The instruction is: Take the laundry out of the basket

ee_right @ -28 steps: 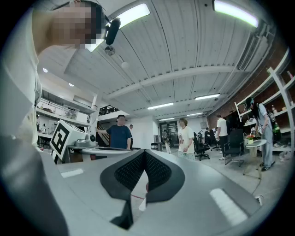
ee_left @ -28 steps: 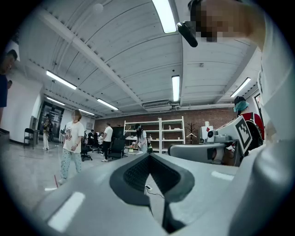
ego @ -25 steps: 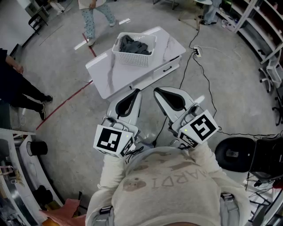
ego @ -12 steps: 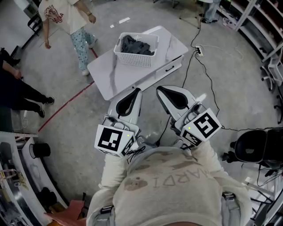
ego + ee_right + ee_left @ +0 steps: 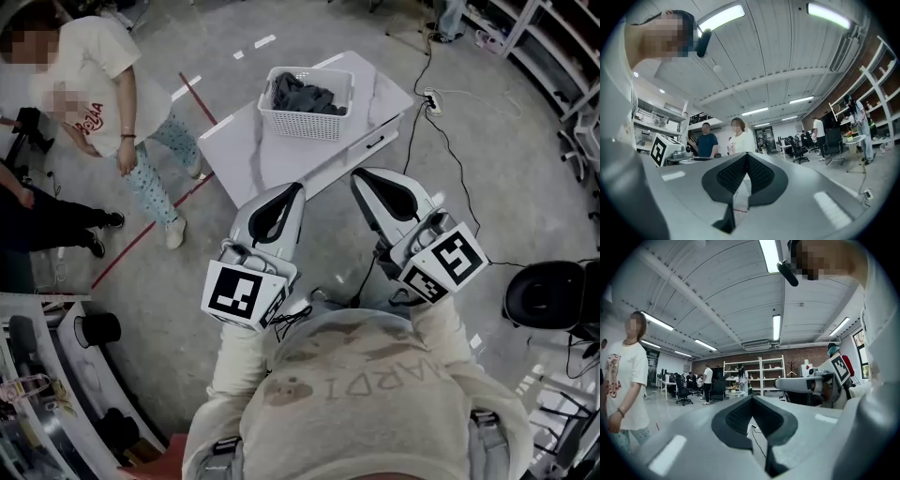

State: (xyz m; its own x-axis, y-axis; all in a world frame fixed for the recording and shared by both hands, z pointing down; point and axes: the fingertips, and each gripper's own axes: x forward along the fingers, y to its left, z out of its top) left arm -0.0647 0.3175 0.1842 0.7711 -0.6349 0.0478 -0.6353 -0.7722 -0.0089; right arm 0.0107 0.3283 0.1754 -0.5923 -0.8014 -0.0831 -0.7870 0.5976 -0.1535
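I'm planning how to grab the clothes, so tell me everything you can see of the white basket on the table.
The basket is white, rectangular and looks like plastic, with a solid rim and walls perforated in a fine grid. It stands upright and open at the far end of the white, grey-veined table. Dark grey laundry lies crumpled inside, heaped about to the rim. Nothing else touches it.
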